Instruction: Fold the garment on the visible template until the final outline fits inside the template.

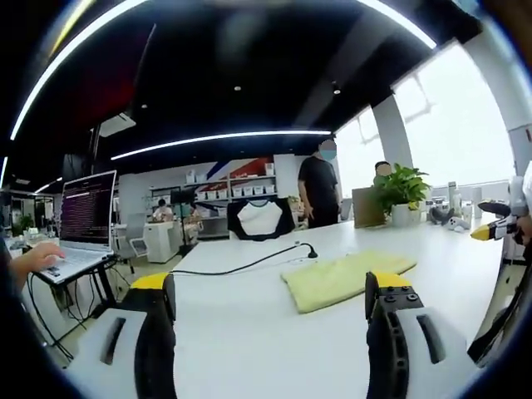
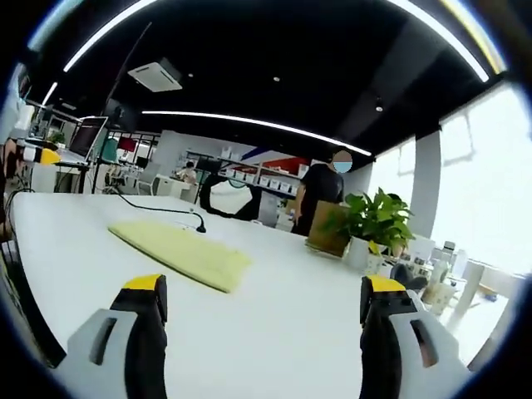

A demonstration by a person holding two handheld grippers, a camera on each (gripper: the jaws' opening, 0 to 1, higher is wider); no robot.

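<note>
A pale yellow-green garment [image 1: 341, 278] lies folded into a flat oblong on the white table [image 1: 249, 332], ahead and to the right of my left gripper [image 1: 270, 287]. That gripper is open, its jaws wide apart and holding nothing. In the right gripper view the same garment [image 2: 179, 249] lies ahead and to the left of my right gripper [image 2: 264, 287], which is also open and holds nothing. Both grippers hover short of the cloth and touch nothing. The right gripper's yellow tip [image 1: 489, 232] shows at the right edge of the left gripper view.
A black cable [image 1: 249, 266] ends in a plug just behind the garment [image 2: 158, 209]. A potted plant [image 2: 374, 224] and a standing person [image 2: 320, 195] are at the table's far side. A laptop [image 1: 83, 220] with a hand on it stands left of the table.
</note>
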